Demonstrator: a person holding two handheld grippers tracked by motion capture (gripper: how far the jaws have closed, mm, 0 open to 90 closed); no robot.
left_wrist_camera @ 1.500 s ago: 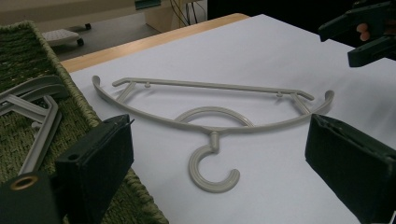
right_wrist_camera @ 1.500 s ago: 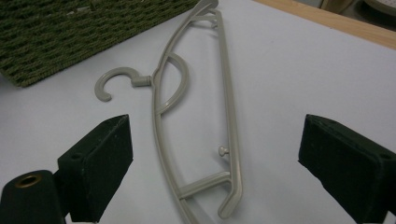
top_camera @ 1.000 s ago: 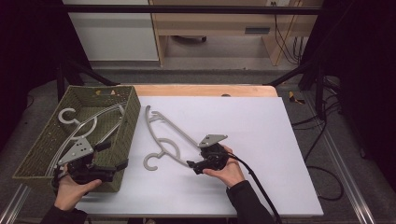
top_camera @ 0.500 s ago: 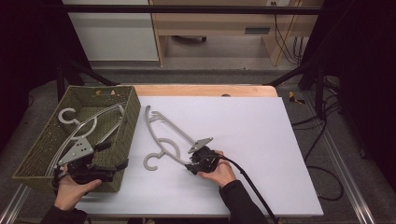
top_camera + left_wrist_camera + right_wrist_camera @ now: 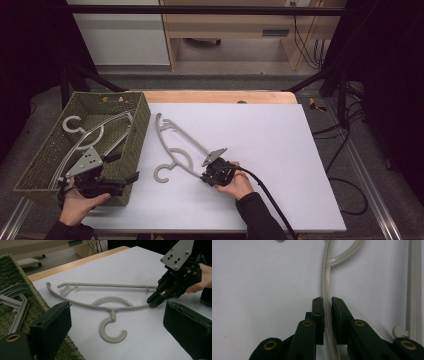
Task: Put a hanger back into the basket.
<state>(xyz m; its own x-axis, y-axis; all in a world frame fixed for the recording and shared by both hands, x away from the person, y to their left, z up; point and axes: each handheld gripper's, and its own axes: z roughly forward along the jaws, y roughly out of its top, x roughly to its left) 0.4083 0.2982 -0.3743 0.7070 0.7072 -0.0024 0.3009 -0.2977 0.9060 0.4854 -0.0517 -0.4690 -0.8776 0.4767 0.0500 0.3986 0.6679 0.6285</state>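
Down at the lower centre of the high view, the right gripper (image 5: pixel 205 176) has its two black jaws pressed onto the curved arm of a pale grey plastic clothes hanger (image 5: pixel 176 145), the thin bar pinched between the pads in the right gripper view (image 5: pixel 327 305); that hanger lies flat on the white table top (image 5: pixel 280 155), its hook (image 5: pixel 112 333) pointing toward the lower edge of the frame, its straight bar toward the upper left; at the lower left, the left gripper (image 5: pixel 131 180) hangs with jaws spread wide and nothing between them, at the near corner of a green woven basket (image 5: pixel 137 135); inside the basket lie more grey hangers (image 5: pixel 87 135), one hook at its upper left.
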